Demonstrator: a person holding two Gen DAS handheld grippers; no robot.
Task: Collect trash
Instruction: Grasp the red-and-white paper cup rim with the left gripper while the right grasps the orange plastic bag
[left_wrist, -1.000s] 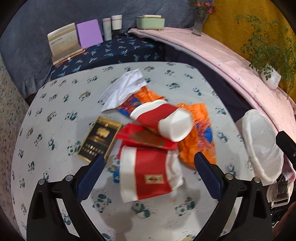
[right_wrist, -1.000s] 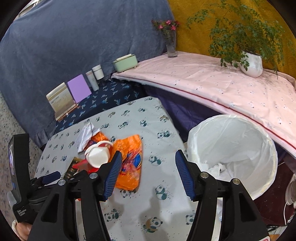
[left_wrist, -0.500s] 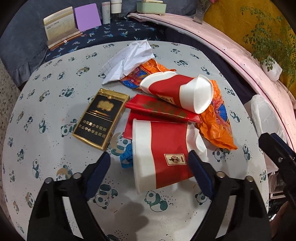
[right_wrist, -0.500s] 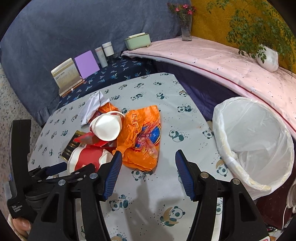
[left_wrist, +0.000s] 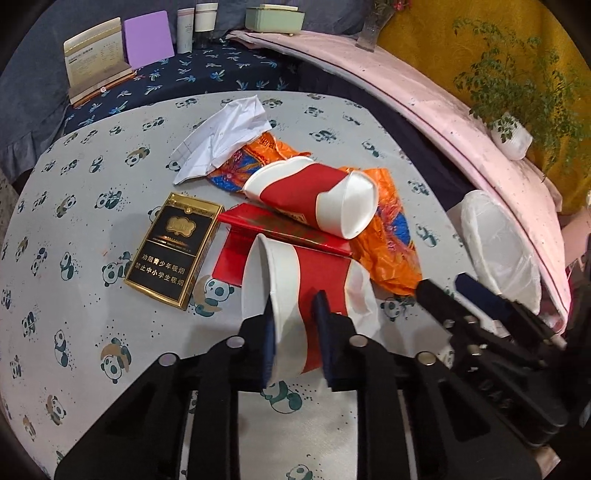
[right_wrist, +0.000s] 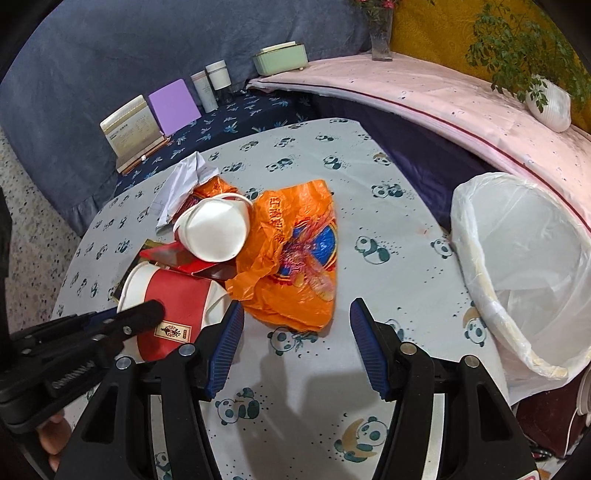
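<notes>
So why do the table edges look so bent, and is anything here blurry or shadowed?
Left wrist view: fisheye lens curves the panda-print tablecloth and leaves black corners; the crushed red-and-white paper cup is sharp. Right wrist view: same bulge, the white-lined waste bin stretched at the edge; soft gripper shadows fall on the cloth, no strong glare.

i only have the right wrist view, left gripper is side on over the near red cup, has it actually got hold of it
observer: yes. in the left wrist view the left gripper has just been closing its jaws, and the near cup is pinched between them with its wall creased.
operator: anything past that cup that i'm missing
observer: a black and gold cigarette box lies flat on the tablecloth beside the cup's open end, clear of the gripper.
</notes>
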